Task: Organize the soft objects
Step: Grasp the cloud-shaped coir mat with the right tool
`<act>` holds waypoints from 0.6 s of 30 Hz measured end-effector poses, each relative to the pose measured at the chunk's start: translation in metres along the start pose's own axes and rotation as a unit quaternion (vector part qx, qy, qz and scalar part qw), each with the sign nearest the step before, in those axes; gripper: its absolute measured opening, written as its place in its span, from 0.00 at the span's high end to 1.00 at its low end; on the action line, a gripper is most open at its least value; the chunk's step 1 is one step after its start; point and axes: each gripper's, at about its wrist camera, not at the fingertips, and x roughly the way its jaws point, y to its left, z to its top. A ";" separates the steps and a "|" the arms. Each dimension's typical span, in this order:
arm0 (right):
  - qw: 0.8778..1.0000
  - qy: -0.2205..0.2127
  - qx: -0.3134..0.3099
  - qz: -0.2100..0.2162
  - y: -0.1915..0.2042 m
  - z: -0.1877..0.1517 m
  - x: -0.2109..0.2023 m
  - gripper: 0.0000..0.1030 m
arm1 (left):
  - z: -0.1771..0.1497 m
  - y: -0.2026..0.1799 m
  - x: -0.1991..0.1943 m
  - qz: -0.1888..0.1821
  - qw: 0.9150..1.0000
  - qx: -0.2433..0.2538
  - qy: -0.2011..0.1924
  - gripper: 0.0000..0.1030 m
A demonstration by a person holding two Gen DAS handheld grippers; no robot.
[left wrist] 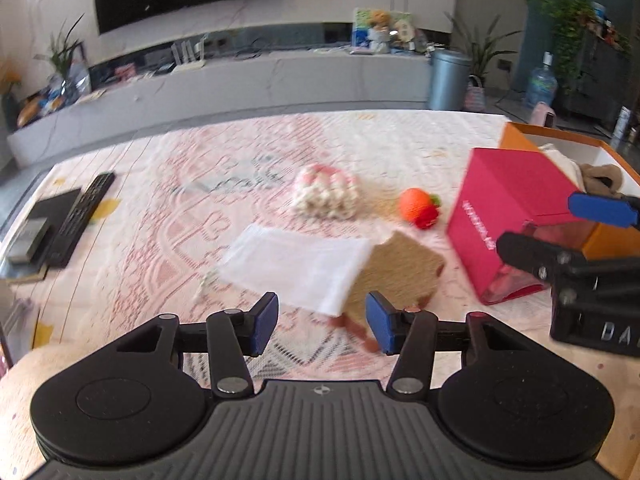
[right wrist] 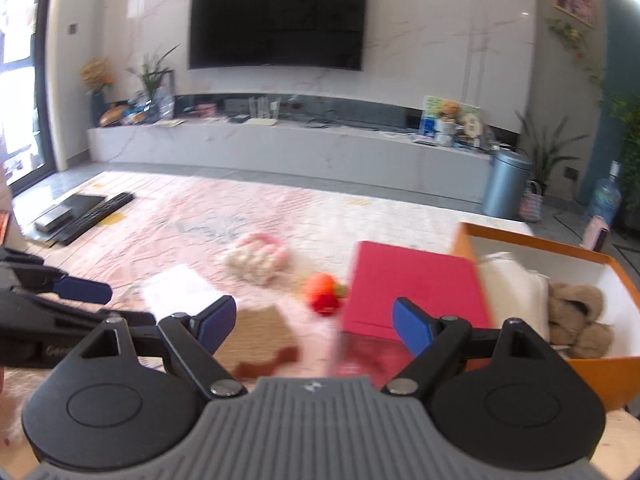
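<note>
While both jaws stood wide and empty, the left gripper (left wrist: pixel 324 322) sat nearest – folded white cloth (left wrist: pixel 296 266) lay just ahead, lengthwise across it

i see a white folded cloth (left wrist: pixel 298 270) lying flat on the patterned cover, its right edge overlapping a tan, toast-shaped plush (left wrist: pixel 400 270) that lies flat just beside it. behind them sits a cream and pink knobbly plush (left wrist: pixel 325 190), and to its right a small orange and red plush (left wrist: pixel 418 207). an orange box (right wrist: pixel 600 376) at the right, open on top, holds a white soft bundle (right wrist: pixel 516 288) and a brown teddy (right wrist: pixel 576 320) side by side. a red box (left wrist: pixel 508 208) leans tilted against it.
</note>
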 end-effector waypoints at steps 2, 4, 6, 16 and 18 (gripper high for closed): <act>1.000 0.007 -0.019 0.009 0.013 -0.001 0.009 0.19 | -0.004 0.013 0.003 0.002 1.000 -0.025 0.010 0.43; 0.999 0.017 -0.036 0.014 0.026 -0.002 0.019 0.19 | -0.009 0.025 0.007 -0.003 0.998 -0.053 0.025 0.44; 0.998 0.031 -0.042 0.022 0.033 -0.003 0.029 0.20 | -0.013 0.033 0.015 -0.004 0.996 -0.076 0.043 0.47; 0.994 0.096 -0.033 0.036 0.053 -0.009 0.074 0.22 | -0.016 0.052 0.033 0.001 0.987 -0.142 0.079 0.60; 0.993 0.110 -0.032 0.038 0.054 -0.014 0.081 0.21 | -0.015 0.055 0.034 0.001 0.985 -0.154 0.080 0.60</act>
